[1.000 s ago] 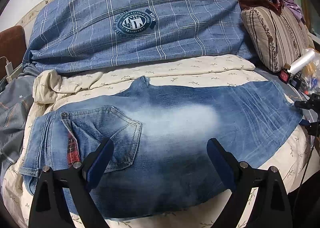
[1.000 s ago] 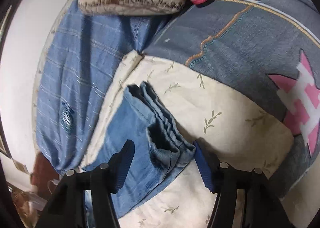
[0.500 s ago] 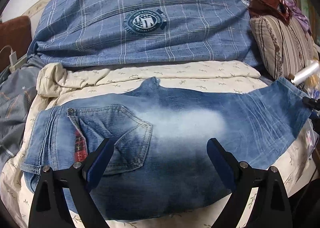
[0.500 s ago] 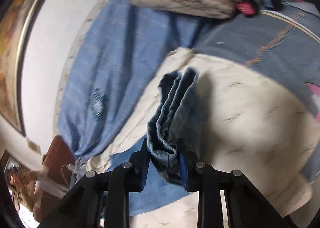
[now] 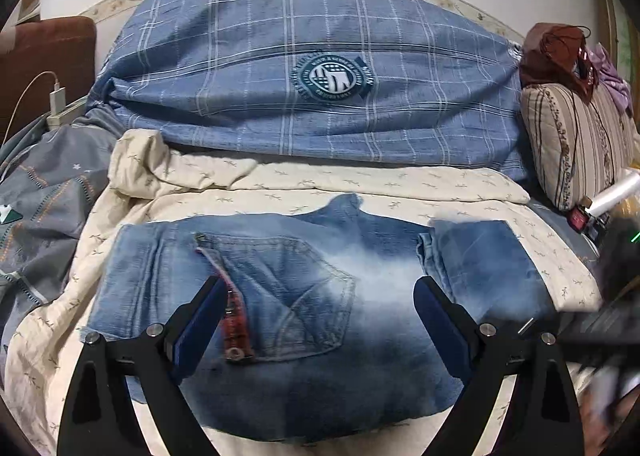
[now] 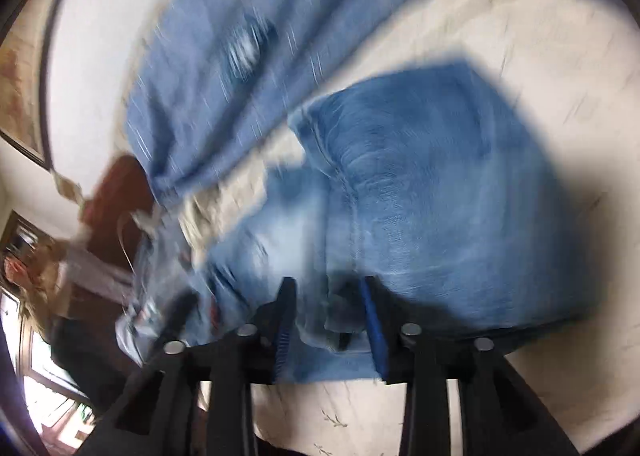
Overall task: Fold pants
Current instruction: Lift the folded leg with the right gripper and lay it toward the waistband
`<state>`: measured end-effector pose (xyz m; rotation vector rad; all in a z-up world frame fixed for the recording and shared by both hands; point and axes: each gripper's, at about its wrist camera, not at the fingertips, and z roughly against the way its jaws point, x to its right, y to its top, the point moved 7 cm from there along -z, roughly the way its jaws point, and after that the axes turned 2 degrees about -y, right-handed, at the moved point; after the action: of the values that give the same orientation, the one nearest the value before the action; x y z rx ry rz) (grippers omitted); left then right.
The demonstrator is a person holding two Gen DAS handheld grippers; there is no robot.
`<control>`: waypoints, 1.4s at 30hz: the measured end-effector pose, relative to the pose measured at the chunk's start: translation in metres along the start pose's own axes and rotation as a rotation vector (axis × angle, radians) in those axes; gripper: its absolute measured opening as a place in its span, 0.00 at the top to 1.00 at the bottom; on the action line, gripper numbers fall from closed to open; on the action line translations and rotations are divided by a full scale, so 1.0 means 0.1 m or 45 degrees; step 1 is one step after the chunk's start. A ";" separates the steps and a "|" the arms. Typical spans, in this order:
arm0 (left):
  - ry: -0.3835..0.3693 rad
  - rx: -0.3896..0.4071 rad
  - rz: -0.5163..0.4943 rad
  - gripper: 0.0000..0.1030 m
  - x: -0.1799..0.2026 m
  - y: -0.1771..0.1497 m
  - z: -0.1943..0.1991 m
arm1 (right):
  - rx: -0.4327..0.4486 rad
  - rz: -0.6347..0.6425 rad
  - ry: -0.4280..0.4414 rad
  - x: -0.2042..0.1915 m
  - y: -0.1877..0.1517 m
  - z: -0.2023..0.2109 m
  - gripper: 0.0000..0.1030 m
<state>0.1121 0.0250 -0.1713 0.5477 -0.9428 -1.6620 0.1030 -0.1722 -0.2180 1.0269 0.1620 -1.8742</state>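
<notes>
Jeans (image 5: 304, 320) lay flat on the cream leaf-print sheet (image 5: 360, 183) of the bed, waistband and back pocket (image 5: 296, 288) toward the left. A second earlier the legs stretched full length to the right; by this moment the leg ends (image 5: 480, 260) had been carried back over the thighs, the hem edge lying near the middle of the garment. The first crosswise fold was thus, in all likelihood, about half made.

The right gripper (image 6: 328, 316) was clenched on the bunched denim of the leg cuffs; half a second earlier it had already gripped them. Its view was blurred by motion, which suggested the swing was not complete. The left gripper (image 5: 320, 316) hovered released over the seat of the jeans, its jaws wide apart and touching no cloth.

The hem edge sat well apart from the waistband, so room remained to draw the fold farther left. Behind, the blue plaid quilt (image 5: 320, 75) bounded the working area; the striped pillow (image 5: 576, 143) closed the right side. The near edge of the sheet lay close below the jeans.
</notes>
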 end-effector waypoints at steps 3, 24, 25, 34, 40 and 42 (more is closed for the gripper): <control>0.015 -0.005 0.017 0.08 -0.11 -0.01 0.01 | 0.029 0.025 0.071 -0.09 0.04 0.08 0.40; -0.093 -0.248 -0.332 0.09 0.86 -0.45 -0.50 | -0.051 -0.110 0.079 0.13 1.00 -0.39 0.47; -0.087 -0.280 -0.334 0.09 0.85 -0.49 -0.54 | -0.027 -0.118 0.098 0.11 1.02 -0.38 0.47; -0.132 -0.174 -0.221 0.09 0.71 -0.33 -0.35 | 0.195 -0.083 0.267 0.11 1.14 0.44 0.46; -0.131 -0.182 -0.316 0.09 0.98 -0.41 -0.35 | 0.335 -0.255 0.219 0.61 1.30 0.80 0.45; -0.122 -0.195 -0.349 0.09 1.04 -0.46 -0.37 | 0.347 -0.285 0.245 0.63 1.36 0.79 0.45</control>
<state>0.0827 -0.0809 -0.2184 0.5135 -0.8274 -2.0034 0.1526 -0.3272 -0.1718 1.4276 0.1409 -2.0349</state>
